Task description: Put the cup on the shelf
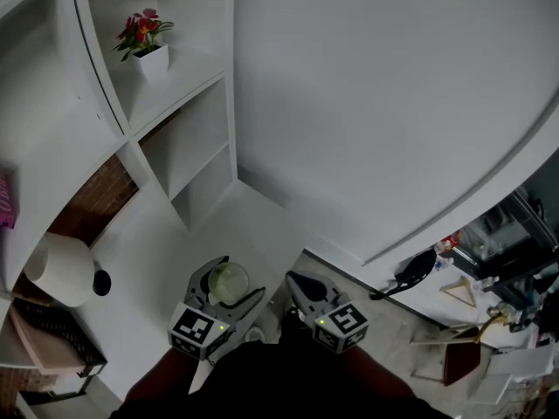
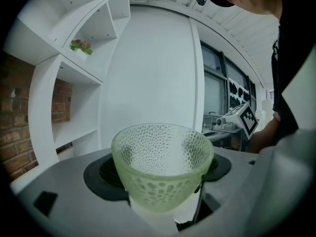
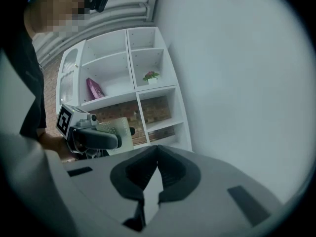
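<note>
A pale green dimpled glass cup (image 2: 162,167) sits upright between the jaws of my left gripper (image 2: 163,181), which is shut on it. In the head view the cup (image 1: 228,282) shows low at centre-left, held by the left gripper (image 1: 229,297) in front of the white shelf unit (image 1: 179,138). My right gripper (image 1: 301,286) hangs beside it to the right, shut with nothing in it; its jaws (image 3: 154,174) meet at the tips. The right gripper view also catches the cup (image 3: 116,132) and the shelf unit (image 3: 148,95) behind it.
A white pot with red flowers (image 1: 147,46) stands in an upper shelf compartment. A pink item (image 3: 94,89) leans in another compartment. A white roll (image 1: 61,269) and a basket (image 1: 48,339) sit at lower left. A curved white wall (image 1: 393,103) rises at the right, clutter (image 1: 472,295) beyond.
</note>
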The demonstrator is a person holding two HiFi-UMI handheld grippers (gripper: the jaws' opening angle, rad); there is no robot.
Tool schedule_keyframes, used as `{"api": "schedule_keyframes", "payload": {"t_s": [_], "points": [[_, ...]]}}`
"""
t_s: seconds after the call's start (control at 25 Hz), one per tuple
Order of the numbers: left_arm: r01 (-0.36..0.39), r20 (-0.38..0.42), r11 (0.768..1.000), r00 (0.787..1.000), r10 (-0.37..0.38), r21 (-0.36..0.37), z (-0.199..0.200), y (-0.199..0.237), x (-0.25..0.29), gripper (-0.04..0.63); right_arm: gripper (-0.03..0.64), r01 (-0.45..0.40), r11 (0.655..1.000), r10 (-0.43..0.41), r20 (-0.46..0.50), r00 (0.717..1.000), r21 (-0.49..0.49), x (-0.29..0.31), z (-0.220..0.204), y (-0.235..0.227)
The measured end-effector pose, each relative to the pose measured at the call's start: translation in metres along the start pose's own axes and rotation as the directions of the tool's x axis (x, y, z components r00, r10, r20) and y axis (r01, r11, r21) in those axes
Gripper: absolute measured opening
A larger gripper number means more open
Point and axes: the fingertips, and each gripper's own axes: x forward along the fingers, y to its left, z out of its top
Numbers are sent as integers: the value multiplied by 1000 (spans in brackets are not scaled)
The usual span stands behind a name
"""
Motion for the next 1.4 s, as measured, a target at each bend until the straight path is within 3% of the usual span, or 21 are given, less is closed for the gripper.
{"api": "schedule_keyframes", "payload": {"t_s": [0.16,0.6,0.8,0.92,1.16,1.4], "points": [[-40,-4,999,999,40,6,4,21,14,400,5,1,1000,-1,-5,1000,-3,17,18,-15],[-143,1,989,990,143,-25,26,68,57,400,5,-115,992,115,7,993,-52,64,42,-58],[-218,5,976,976,218,-14,35,102,71,400,5,-142,988,141,-10,990,-67,80,52,-71],[-262,-5,964,965,262,35,41,127,79,400,5,-162,984,161,-9,987,-80,87,54,-81],[-325,37,945,945,326,-28,52,172,101,400,5,-179,981,178,-13,984,-69,102,59,-106],[-379,58,925,923,380,-19,73,205,119,400,5,-219,975,218,-22,976,-47,116,60,-119]]}}
